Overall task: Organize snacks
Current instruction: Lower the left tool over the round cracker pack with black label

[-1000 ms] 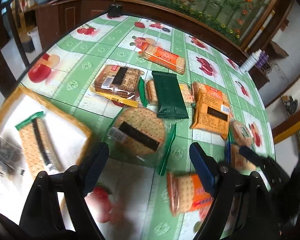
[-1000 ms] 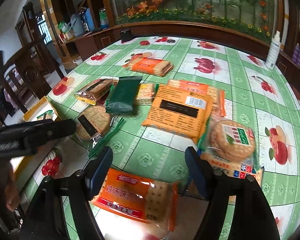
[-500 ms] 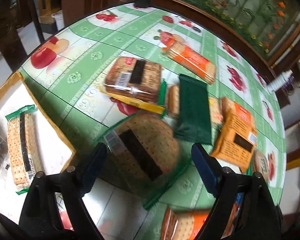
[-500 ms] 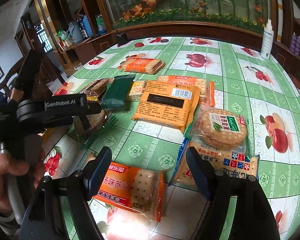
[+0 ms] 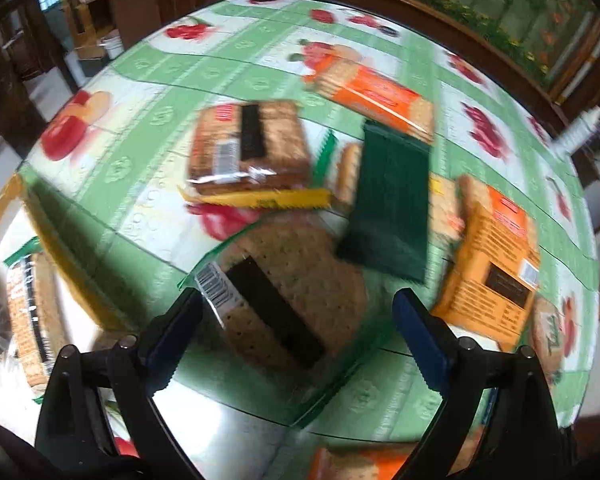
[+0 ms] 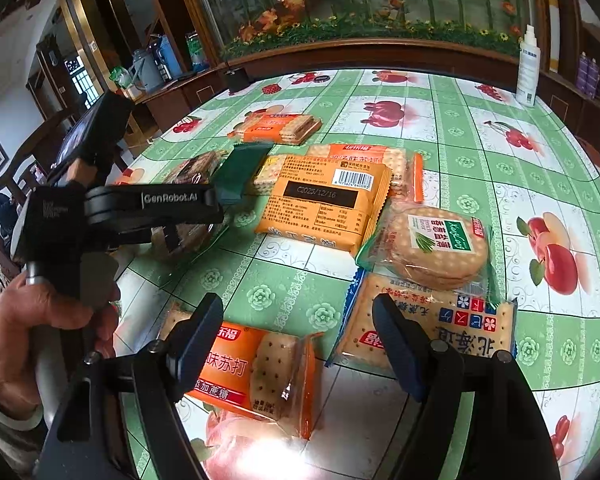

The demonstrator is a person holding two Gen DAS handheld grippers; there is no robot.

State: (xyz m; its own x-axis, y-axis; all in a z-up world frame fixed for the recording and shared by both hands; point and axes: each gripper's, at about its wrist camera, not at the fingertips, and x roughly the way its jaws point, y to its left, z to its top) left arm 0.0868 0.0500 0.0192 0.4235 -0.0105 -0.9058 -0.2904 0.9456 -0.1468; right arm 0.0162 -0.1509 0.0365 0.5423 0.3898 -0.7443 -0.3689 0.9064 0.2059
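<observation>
Reaching down over the table, the left gripper [image 5: 296, 328] has its two claws spread wide, and they have just been opening more. A round cracker pack [image 5: 288, 292] in clear wrap with green edges lies flat between them, but the claws do not press on it yet. I think they are wide because this pack is wide, and the person wants to pick it up next.

Just to the left of that pack sits a box [image 5: 72, 280] with a yellow rim. One long cracker pack [image 5: 28, 316] already lies inside it. I think the snacks are meant to go in there.

The right gripper [image 6: 298, 340] waits near the front of the table with its claws apart and nothing pinched. An orange cracker pack [image 6: 260, 372] lies under its left claw, and a white and blue pack [image 6: 432, 324] lies by its right claw. It seems to be waiting its turn.

Farther back lie a round biscuit pack [image 6: 436, 244], a flat orange pack [image 6: 324, 200], a dark green pack [image 5: 388, 204] and a brown cracker pack [image 5: 248, 144]. Farthest is one more orange pack [image 6: 280, 128].

Compared with a moment ago, the left gripper has come lower and closer, so the round pack looks much bigger and now sits right between the claws. The right gripper has hardly moved.
</observation>
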